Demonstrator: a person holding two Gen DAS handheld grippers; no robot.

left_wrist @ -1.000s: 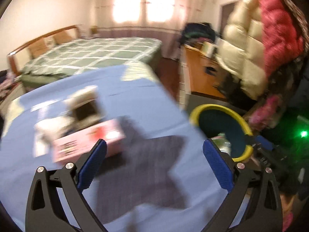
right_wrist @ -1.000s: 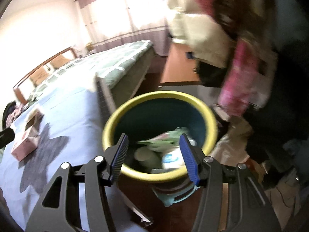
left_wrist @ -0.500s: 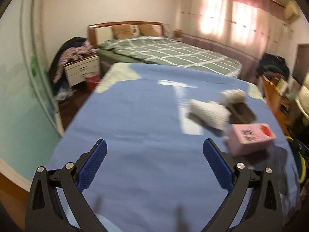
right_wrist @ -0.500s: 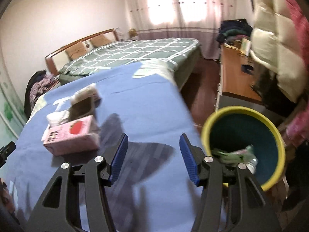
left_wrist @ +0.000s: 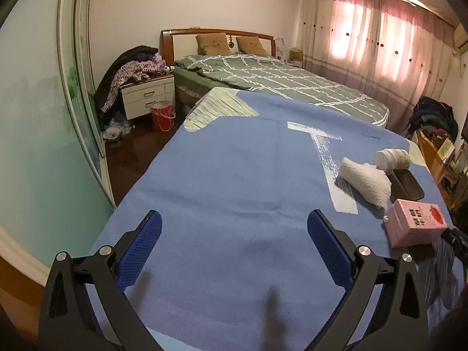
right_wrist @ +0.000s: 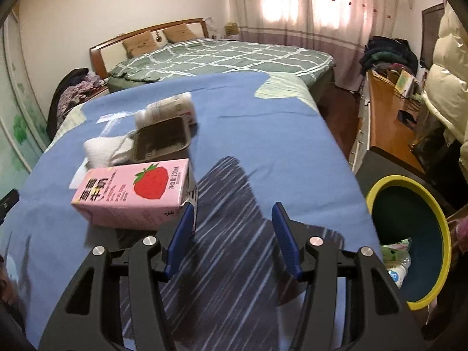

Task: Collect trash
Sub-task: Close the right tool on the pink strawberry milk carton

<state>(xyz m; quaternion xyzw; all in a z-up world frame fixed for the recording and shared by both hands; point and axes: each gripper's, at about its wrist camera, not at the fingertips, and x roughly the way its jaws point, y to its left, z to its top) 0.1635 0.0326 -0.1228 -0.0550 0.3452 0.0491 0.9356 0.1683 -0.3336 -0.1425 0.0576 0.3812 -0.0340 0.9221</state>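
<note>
- Blue blanket [left_wrist: 234, 175], spread over the near bed: all remaining trash is seen resting on it, gathered toward the edge nearest the bin. A dark striped patch [right_wrist: 234, 234] is printed on it under the right tongs.
- Yellow-rimmed waste bin [right_wrist: 409, 181], on the floor just beside the bed's edge: a plastic bottle and a green wrapper are seen inside. It is best kept in the right view during the carry.
- Pink strawberry milk carton [right_wrist: 131, 196], lying on its side: judged the next pickup, being nearest the right tongs. It should be gripped across its narrow faces, since the broad face looks wider than the present gap.
- Dark plastic tray [right_wrist: 162, 140], tilted against the white cloth roll [right_wrist: 102, 152]: it could be disturbed if the carton is dragged; a straight lift is advised.
- White bottle [right_wrist: 169, 109], lying on its side behind the tray.
- Right gripper [right_wrist: 232, 237]: jaws are seen partly apart, nothing between them, the left pad just beside the carton's end.
- Left gripper [left_wrist: 232, 251]: jaws are seen wide apart and empty, over bare blanket, well apart from the trash.
</note>
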